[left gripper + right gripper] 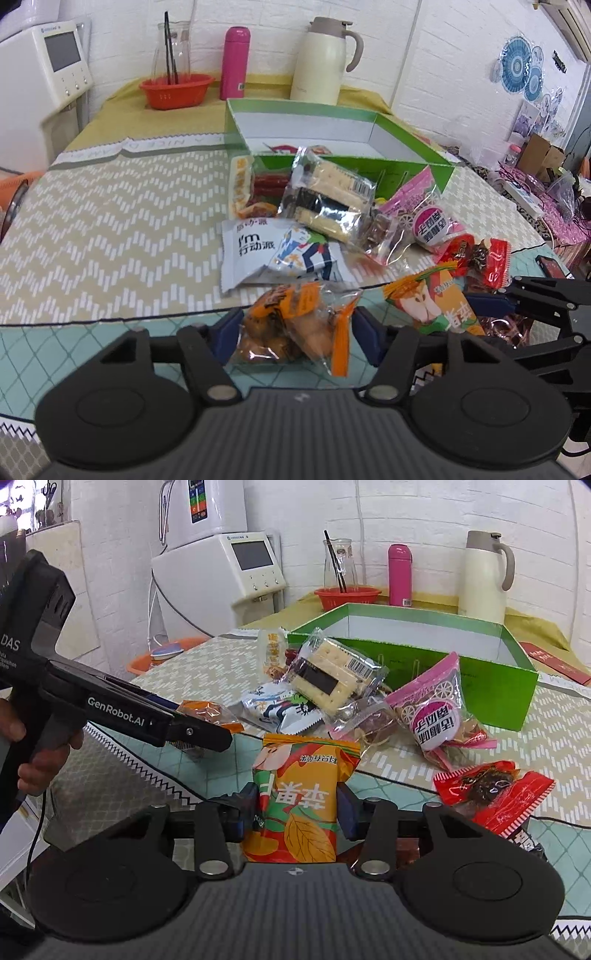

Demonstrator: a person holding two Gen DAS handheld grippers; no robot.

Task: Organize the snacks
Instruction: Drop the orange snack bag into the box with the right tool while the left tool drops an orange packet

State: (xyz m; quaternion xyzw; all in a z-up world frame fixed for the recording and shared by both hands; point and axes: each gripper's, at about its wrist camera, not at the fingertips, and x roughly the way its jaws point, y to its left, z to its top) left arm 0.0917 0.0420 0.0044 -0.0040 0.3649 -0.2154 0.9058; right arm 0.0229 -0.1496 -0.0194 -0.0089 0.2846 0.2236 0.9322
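Note:
An open green box (332, 110) stands mid-table, with a pile of snack packets in front of it. The pile includes a clear cracker pack (332, 184), a white and blue packet (251, 251), a pink bag (432, 709) and a red packet (491, 794). My left gripper (297, 336) is shut on a clear orange packet (291, 325) near the front edge, its blue pads pressing both sides. My right gripper (297, 808) is shut on an orange and green packet (299, 794), which looks pinched between the pads. A hand holds the left gripper's handle at the left of the right wrist view.
At the back stand a cream jug (325, 62), a pink bottle (234, 62), a red basket (175, 88) and a glass jar (173, 48). A white dispenser (221, 576) sits beside the table. A dark phone (550, 264) lies at the right edge.

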